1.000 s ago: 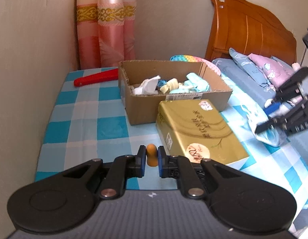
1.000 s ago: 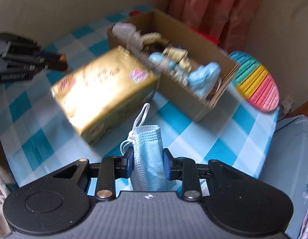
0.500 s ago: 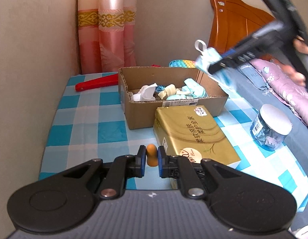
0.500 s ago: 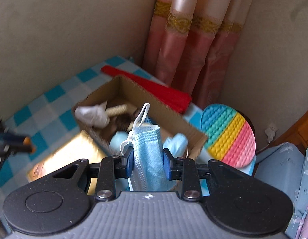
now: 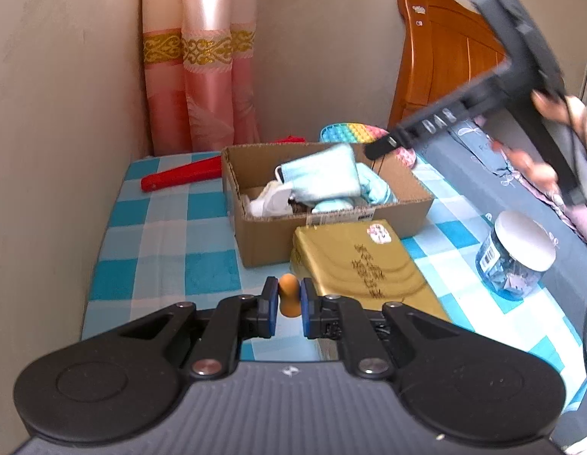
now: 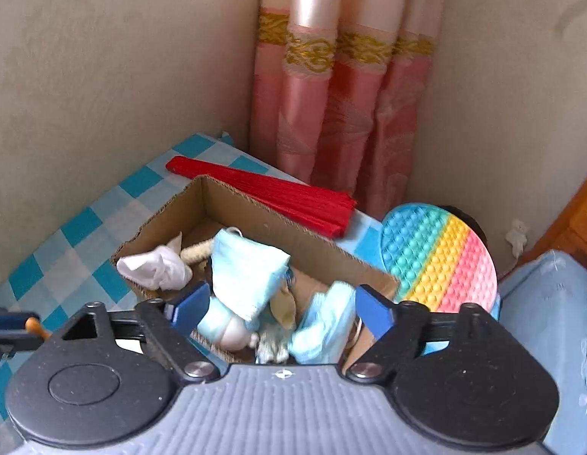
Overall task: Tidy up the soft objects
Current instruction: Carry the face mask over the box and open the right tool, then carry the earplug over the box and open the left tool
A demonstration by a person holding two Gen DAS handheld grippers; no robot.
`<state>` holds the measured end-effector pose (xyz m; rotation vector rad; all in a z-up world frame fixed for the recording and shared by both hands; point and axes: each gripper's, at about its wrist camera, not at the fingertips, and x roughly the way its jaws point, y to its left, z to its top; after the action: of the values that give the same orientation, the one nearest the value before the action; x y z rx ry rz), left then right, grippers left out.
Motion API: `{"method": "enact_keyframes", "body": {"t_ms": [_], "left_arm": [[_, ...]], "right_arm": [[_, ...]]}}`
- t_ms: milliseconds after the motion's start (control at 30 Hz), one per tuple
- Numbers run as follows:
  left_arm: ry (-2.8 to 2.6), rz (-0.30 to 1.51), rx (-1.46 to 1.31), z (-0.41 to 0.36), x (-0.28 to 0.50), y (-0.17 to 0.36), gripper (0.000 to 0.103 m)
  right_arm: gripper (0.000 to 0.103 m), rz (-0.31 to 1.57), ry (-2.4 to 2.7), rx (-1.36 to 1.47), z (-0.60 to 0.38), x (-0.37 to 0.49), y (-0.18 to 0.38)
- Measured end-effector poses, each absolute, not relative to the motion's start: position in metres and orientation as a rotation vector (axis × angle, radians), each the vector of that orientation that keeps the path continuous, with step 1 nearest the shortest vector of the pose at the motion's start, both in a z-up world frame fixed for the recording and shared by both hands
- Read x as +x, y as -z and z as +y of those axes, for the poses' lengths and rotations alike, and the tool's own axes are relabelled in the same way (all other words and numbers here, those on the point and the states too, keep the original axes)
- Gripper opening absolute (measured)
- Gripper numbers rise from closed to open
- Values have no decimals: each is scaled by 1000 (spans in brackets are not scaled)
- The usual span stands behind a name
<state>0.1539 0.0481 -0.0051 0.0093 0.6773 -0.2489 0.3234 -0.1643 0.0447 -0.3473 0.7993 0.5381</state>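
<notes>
Right wrist view | right hand-held gripper (image 6: 282,309) jaws just opened wide, nothing between pads | blue face mask (image 6: 246,273) lies atop pile in cardboard box (image 6: 232,199) | left hand-held gripper (image 5: 285,301) clamped on small orange piece (image 5: 288,295)

Room corner formed by two plain beige walls (image 6: 103,76), surface matt and unmarked. Pink satin curtain (image 6: 342,113) with a gold patterned band hangs in the corner, reaching down behind the counter (image 5: 160,227), which carries a blue and white checked cloth. Carved wooden headboard (image 5: 445,64), orange-brown, stands against the far wall, with blue printed bedding (image 5: 479,144) beside it. Daylight is soft and even.
</notes>
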Motion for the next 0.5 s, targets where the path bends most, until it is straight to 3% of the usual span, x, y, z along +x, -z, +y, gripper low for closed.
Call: {"method": "enact_keyframes", "body": {"t_ms": [167,500], "left_arm": [[252,660,19,45,165,-5,10],[266,578,53,33,202,-37,10]], "right_arm": [[100,791,-461,-292,-179,287,-42],[101,656,-325,-209,-200,201,-23]]}}
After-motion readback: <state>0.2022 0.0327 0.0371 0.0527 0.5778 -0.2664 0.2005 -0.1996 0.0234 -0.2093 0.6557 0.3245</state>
